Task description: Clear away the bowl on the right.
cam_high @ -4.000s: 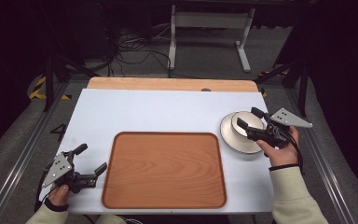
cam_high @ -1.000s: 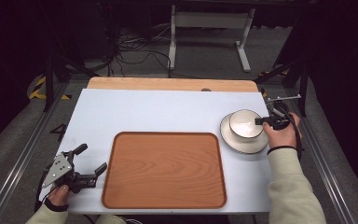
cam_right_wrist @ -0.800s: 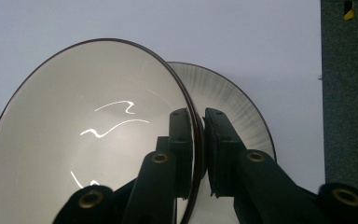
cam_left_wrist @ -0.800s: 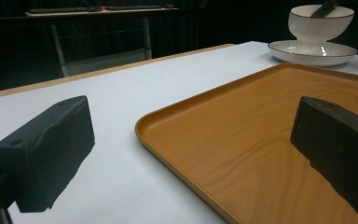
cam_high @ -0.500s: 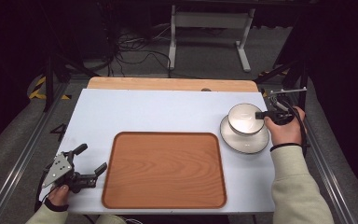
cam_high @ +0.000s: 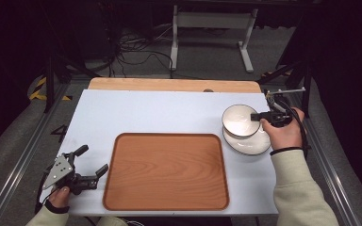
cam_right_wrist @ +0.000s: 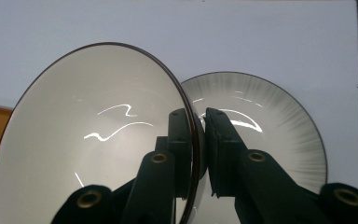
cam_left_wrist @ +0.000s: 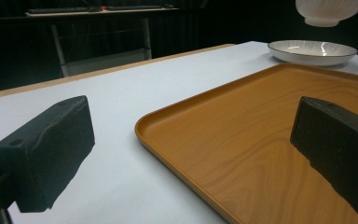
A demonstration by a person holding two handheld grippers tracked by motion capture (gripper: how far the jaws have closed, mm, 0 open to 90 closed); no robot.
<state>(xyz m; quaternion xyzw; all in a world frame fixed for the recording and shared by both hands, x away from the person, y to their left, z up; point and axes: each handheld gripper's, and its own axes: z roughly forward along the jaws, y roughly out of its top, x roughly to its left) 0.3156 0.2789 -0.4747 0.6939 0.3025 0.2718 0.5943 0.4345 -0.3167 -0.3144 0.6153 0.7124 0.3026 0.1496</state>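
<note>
High view: at the table's (cam_high: 169, 110) right edge, the right gripper (cam_high: 256, 116) has its jaws clamped on the rim of a white bowl (cam_high: 238, 120), lifted above a plate (cam_high: 250, 141). Near left, the left gripper (cam_high: 92, 165) rests beside a wooden tray (cam_high: 165, 172), jaws apart, holding nothing.

Dark room, lit table

A white table top (cam_high: 160, 113) sits in bright light, with a strip of bare wood (cam_high: 169, 85) along its far edge. Metal rails (cam_high: 23, 155) run along both sides of it. Beyond it the floor (cam_high: 136, 66) is grey carpet, with loose black cables (cam_high: 132, 47) lying on it and the white legs of a stand (cam_high: 212, 21) behind them. A patch of yellow-and-black tape (cam_high: 40, 89) marks the floor at the left. Everything farther back is black. In the left gripper view a dark desk (cam_left_wrist: 98, 9) stands beyond the table.
</note>
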